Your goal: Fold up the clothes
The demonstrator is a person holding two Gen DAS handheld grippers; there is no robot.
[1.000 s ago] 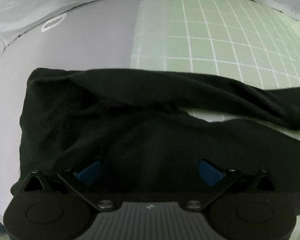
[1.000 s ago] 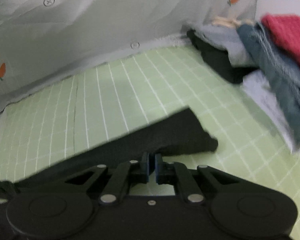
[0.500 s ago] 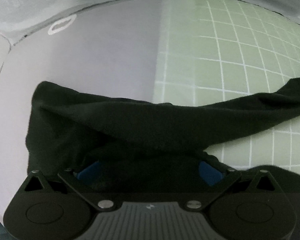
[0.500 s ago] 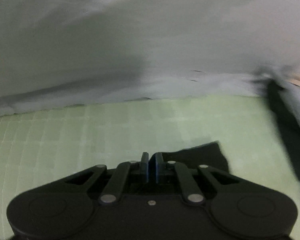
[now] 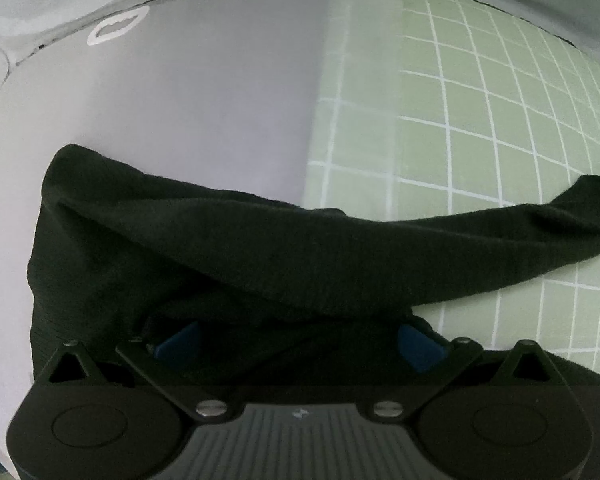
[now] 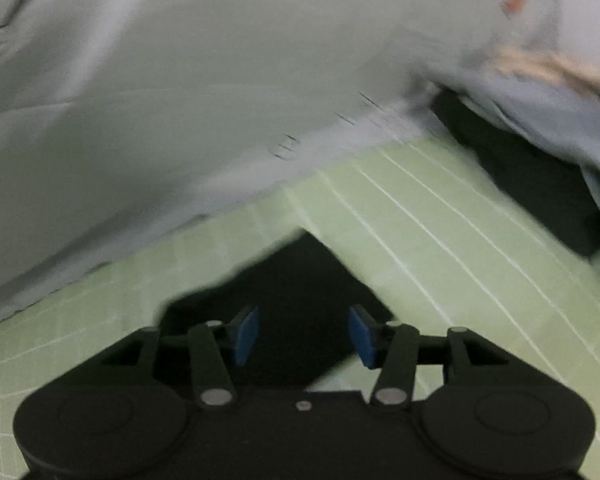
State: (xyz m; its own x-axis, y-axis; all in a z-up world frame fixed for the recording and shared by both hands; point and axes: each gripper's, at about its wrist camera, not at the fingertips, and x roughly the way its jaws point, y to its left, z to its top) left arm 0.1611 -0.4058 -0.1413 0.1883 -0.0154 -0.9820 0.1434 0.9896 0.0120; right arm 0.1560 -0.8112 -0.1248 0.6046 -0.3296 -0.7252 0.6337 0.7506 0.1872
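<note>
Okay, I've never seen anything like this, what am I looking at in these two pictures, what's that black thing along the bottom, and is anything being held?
Each picture comes from a camera mounted on a hand-held gripper, a tool with two fingers that a person carries, one in each hand. The black shape along the bottom is the tool itself, and the blue pieces are its finger pads.

The left gripper looks almost straight down. Its pads stand wide apart, with a black garment bunched between and over them; whether they pinch it cannot be told. The garment lies partly on a green grid mat and partly on a pale grey surface.

The right gripper view is blurred. Its jaws are opening, and a corner of the black garment lies between the pads, which do not press on it. At the right edge sits a pile of other clothes.
</note>
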